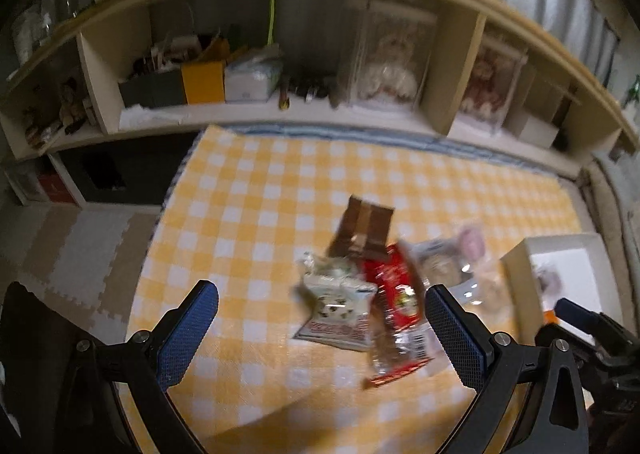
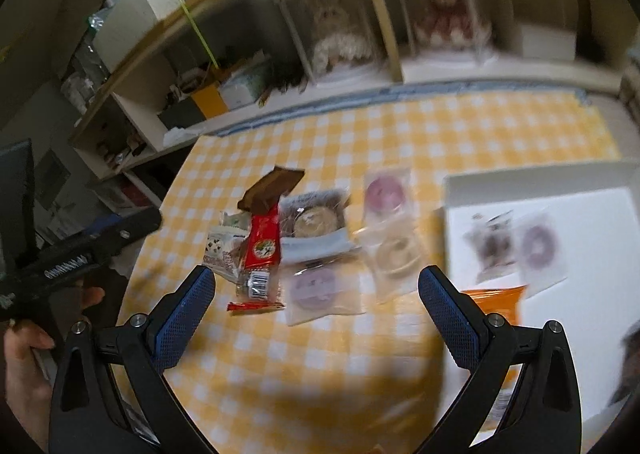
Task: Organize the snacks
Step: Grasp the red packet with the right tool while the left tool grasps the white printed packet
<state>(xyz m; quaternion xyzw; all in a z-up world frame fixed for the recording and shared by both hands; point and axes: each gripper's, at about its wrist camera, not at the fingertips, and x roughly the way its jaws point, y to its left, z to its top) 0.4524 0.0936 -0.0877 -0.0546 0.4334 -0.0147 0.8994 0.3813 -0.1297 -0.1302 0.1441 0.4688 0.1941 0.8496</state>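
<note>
Both grippers empty, jaws spread wide, hovering above the bench (image 2: 460, 125) with its yellow check cloth.

Right gripper (image 2: 316, 310): the clear purple-disc pack (image 2: 316, 286) lies dead ahead between the jaws, just beyond the tips. Red wrapper (image 2: 260, 254) sits toward its left jaw, long axis running away from the jaws, so a cross-axis pinch looks feasible as is. White tray (image 2: 452, 193) is outboard of its right jaw, so right is the nearer hand for drop-off, I'd judge.

Left gripper (image 1: 322, 314): the red wrapper and the white cookie pack (image 1: 340, 302) lie ahead, toward its right jaw. Brown bar (image 1: 362, 230) is beyond them.

Count on cloth: 1 brown bar, 1 red wrapper, 1 white cookie pack, 1 round-pastry pack (image 2: 316, 221), 3 clear disc packs. In tray: 2 clear packs plus 1 orange pack (image 2: 498, 300) at the near edge. Blur is heavy, so the counts are probably right, not certain.
</note>
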